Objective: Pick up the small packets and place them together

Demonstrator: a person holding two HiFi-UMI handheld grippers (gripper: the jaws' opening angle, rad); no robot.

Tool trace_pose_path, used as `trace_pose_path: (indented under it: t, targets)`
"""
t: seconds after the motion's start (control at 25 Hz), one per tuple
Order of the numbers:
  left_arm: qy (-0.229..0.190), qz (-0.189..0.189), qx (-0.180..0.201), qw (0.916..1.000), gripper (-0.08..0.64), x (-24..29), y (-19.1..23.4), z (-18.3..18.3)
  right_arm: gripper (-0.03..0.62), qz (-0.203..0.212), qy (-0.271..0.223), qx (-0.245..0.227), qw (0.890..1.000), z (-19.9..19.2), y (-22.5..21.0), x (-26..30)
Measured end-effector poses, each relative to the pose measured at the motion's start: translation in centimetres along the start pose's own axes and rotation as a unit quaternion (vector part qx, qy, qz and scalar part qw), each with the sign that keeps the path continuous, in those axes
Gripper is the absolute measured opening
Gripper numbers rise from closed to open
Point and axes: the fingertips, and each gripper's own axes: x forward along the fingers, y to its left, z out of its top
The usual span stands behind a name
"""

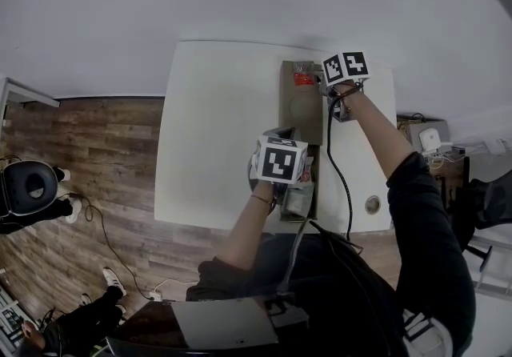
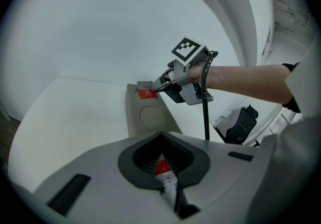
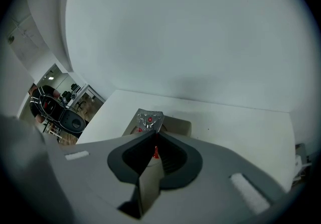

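Observation:
My right gripper (image 1: 314, 80) is shut on a small silver packet (image 3: 149, 119) with red marks, held over the far end of a long beige tray (image 1: 305, 114). In the left gripper view that packet (image 2: 145, 86) shows at the right gripper's tips, with a red patch just below it against the tray (image 2: 150, 117). My left gripper (image 2: 163, 161) is shut on a red and white packet (image 2: 163, 172) above the tray's middle; the head view hides it under the marker cube (image 1: 280, 162). More packets (image 1: 298, 197) lie at the tray's near end.
The tray lies on a white table (image 1: 216, 131) against a pale wall. A black cable (image 1: 340, 179) runs from the right gripper across the table. A small round fitting (image 1: 372, 204) sits near the front right corner. A black chair (image 1: 28, 187) stands on the wooden floor to the left.

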Motion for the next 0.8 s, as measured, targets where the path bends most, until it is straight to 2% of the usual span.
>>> trace_pose_path:
  t: [0.24,0.4,0.56,0.68,0.8]
  targets:
    - [0.000,-0.001,-0.003,1.0000,-0.003,-0.2,0.5,-0.1,0.037,-0.020,0.003,-0.017,1.000,0.2,-0.2,-0.1]
    - [0.000,-0.003,-0.004,1.0000,-0.003,-0.2,0.5,-0.2,0.103,-0.019,0.004,-0.017,1.000,0.0,-0.3,-0.2]
    - [-0.003,-0.004,-0.003,1.0000,-0.003,-0.4,0.5,-0.2,0.130,-0.022,-0.006,-0.021,1.000,0.1,-0.3,-0.9]
    - [-0.002,-0.008,-0.006,0.9999,-0.003,-0.5,0.4,-0.4,0.132,-0.024,-0.019,-0.048,0.998,0.3,0.1,-2.4]
    - [0.000,-0.013,-0.009,0.9999,-0.003,-0.5,0.2,-0.8,0.132,-0.007,-0.031,-0.085,0.996,-0.1,1.6,-4.6]
